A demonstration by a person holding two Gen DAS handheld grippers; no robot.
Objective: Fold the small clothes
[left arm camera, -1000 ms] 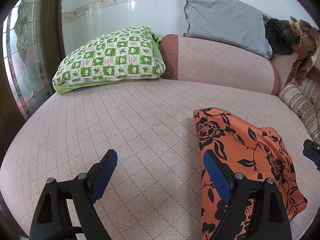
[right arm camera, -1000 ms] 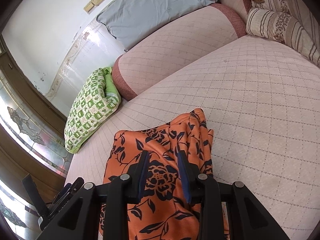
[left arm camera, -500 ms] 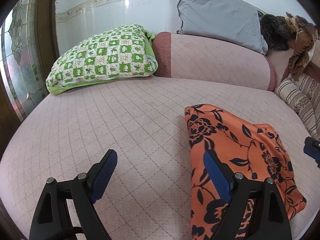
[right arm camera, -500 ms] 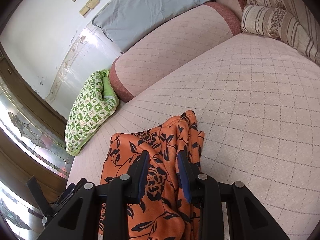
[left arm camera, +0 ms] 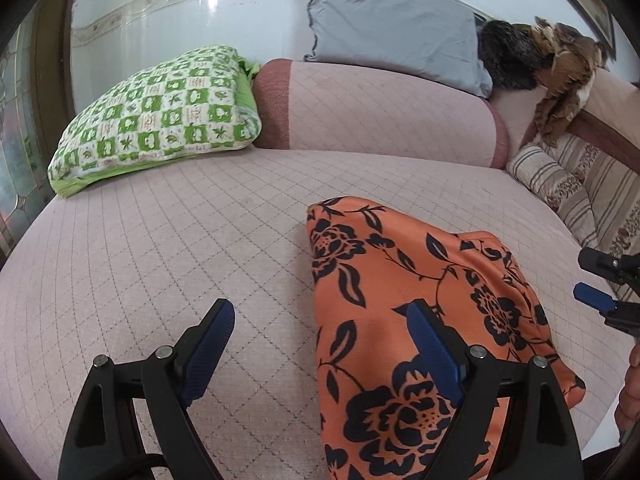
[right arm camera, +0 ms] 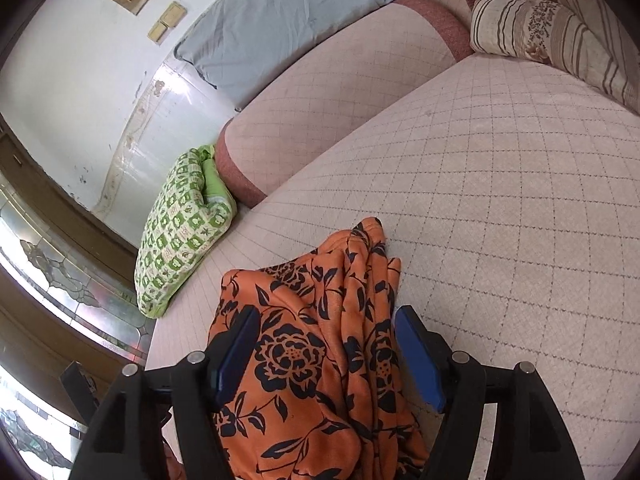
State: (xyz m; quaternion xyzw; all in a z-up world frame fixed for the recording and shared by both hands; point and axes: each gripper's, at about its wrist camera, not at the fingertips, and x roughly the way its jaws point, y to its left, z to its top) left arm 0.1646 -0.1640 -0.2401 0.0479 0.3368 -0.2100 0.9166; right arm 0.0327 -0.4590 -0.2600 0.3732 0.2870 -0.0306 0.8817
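Cloth point(right arm camera: 320, 364) lies between my opening right claw point(right arm camera: 328, 352), pads off it; I'd lift clear. Left claw point(left arm camera: 320, 356) gapes wide, empty.

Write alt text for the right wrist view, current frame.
The right claw is opening around a bunched orange floral garment that lies between its blue pads on a pink quilted bed. Beyond are a green checked pillow, a pink bolster and a grey pillow.

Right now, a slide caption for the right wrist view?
Right gripper opening over the orange garment on the sofa.
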